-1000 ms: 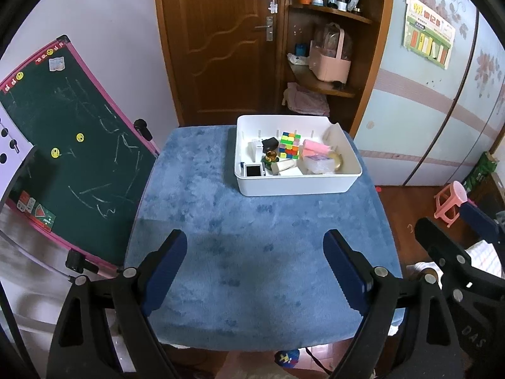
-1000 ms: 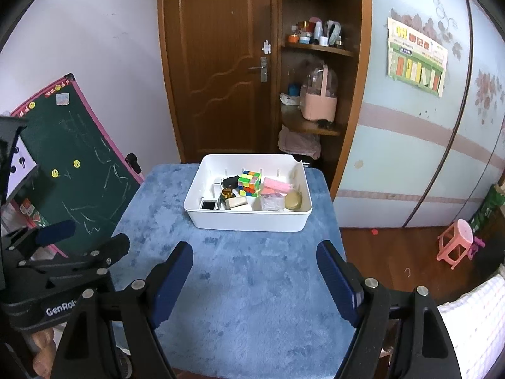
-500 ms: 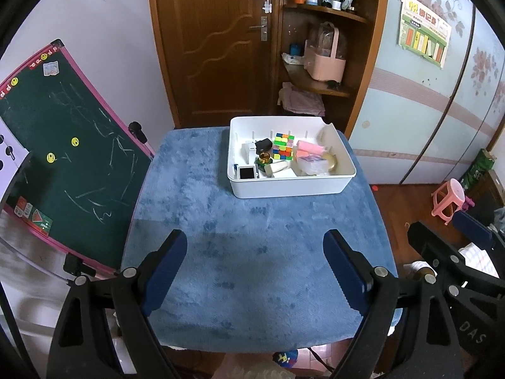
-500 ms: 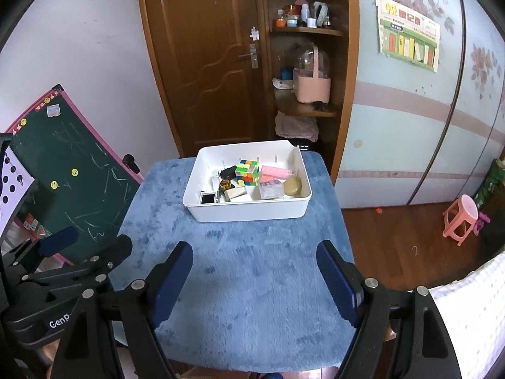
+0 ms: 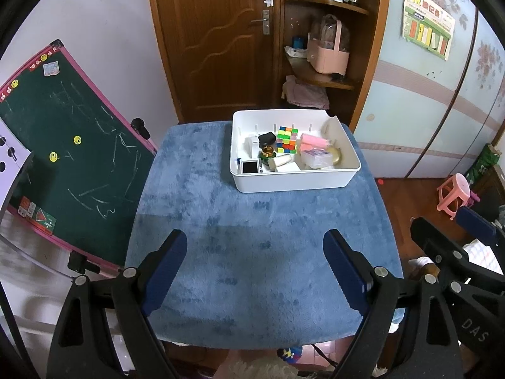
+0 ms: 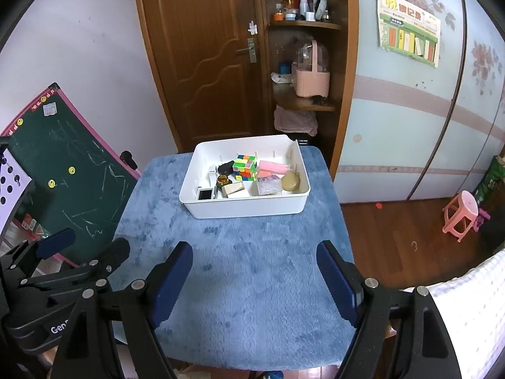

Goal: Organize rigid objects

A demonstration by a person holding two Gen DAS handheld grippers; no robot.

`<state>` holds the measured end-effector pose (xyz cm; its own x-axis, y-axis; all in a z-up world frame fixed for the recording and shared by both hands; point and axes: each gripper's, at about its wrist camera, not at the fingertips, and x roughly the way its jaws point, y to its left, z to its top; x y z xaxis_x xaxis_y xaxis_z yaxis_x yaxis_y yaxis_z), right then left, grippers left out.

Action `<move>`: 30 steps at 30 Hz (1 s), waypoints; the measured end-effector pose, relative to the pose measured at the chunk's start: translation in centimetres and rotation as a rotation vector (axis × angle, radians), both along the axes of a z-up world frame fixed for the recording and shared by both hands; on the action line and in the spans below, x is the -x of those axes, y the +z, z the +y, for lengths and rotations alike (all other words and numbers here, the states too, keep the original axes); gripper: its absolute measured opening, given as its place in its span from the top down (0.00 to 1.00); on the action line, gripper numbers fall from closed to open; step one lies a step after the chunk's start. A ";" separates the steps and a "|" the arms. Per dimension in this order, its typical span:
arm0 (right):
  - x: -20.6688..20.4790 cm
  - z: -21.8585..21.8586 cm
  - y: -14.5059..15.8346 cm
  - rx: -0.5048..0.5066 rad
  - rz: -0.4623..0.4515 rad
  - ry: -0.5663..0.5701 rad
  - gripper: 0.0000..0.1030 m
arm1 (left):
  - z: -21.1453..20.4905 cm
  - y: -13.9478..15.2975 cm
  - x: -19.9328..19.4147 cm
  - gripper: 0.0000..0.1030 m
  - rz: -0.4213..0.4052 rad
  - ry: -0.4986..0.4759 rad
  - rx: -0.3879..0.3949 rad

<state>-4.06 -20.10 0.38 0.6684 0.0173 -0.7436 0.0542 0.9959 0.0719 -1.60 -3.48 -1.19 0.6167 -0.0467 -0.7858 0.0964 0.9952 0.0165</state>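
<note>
— Where did we find the rigid objects?
— Inside the white bin [image 5: 293, 178] at the table's [image 5: 221, 221] far edge: a Rubik's cube [image 5: 286, 140] among them.
— And our fingers?
— The left gripper [image 5: 255, 273] and right gripper [image 6: 254, 276] both gaped empty above the blue cloth.

Home bedroom; wardrobe [image 6: 426, 94]; kids' chalkboard [image 5: 63, 145]; pink stool [image 6: 461, 214]

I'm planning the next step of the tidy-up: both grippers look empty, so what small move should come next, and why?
Probably none beyond easing back. Every small item visible, such as the colour cube and the round gold tin, already lies inside the white bin, and the blue cloth shows nothing loose. The left gripper and right gripper hang open, well short of the bin.
</note>
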 end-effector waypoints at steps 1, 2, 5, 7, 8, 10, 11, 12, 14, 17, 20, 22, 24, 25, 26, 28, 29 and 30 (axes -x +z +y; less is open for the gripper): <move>0.0 0.0 0.0 0.001 -0.001 -0.002 0.21 | 0.0 0.0 0.0 0.13 0.002 0.000 -0.002; 0.0 0.0 0.0 0.002 -0.002 -0.002 0.21 | 0.0 -0.1 0.0 0.13 0.004 0.000 -0.004; -0.1 -0.1 -0.1 0.000 0.004 0.000 0.21 | 0.1 -0.3 -0.2 0.13 0.012 0.003 -0.009; -0.3 -0.2 -0.2 -0.001 0.009 0.005 0.21 | 0.2 -0.4 -0.3 0.13 0.016 0.009 -0.010; -0.3 -0.2 -0.2 0.000 0.011 0.008 0.21 | 0.2 -0.4 -0.3 0.13 0.017 0.010 -0.009; -0.5 -0.2 -0.2 0.005 0.011 0.015 0.21 | 0.2 -0.4 -0.4 0.13 0.019 0.014 -0.010; -0.5 -0.2 -0.1 0.008 0.009 0.018 0.21 | 0.2 -0.4 -0.4 0.13 0.019 0.016 -0.008; -0.5 -0.1 -0.1 0.010 0.006 0.021 0.21 | 0.2 -0.4 -0.5 0.13 0.020 0.016 -0.007; -0.6 -0.2 -0.1 0.014 0.002 0.026 0.21 | 0.2 -0.5 -0.6 0.13 0.024 0.019 -0.006; -0.7 -0.3 -0.2 0.015 0.005 0.026 0.21 | 0.2 -0.7 -0.7 0.13 0.033 0.016 -0.005; -0.7 -0.3 -0.2 0.014 0.010 0.027 0.21 | 0.3 -0.7 -0.8 0.13 0.040 0.014 -0.001; -0.8 -0.2 -0.2 0.015 0.014 0.029 0.21 | 0.3 -0.7 -0.9 0.13 0.045 0.015 -0.003; -0.8 -0.1 -0.2 0.019 0.018 0.031 0.21 | 0.3 -0.8 -1.0 0.13 0.052 0.013 -0.004; -0.9 0.0 -0.2 0.022 0.019 0.032 0.21 | 0.3 -0.8 -1.1 0.13 0.056 0.012 -0.004; -0.9 0.1 -0.2 0.024 0.019 0.033 0.21 | 0.4 -0.8 -1.2 0.13 0.060 0.010 -0.004; -0.9 0.0 -0.1 0.021 0.018 0.033 0.21 | 0.3 -0.8 -1.2 0.13 0.060 0.010 -0.006; -0.9 0.0 -0.2 0.022 0.017 0.034 0.21 | 0.3 -0.8 -1.2 0.13 0.060 0.010 -0.007; -0.9 0.0 -0.2 0.022 0.016 0.033 0.21 | 0.3 -0.8 -1.1 0.13 0.059 0.011 -0.004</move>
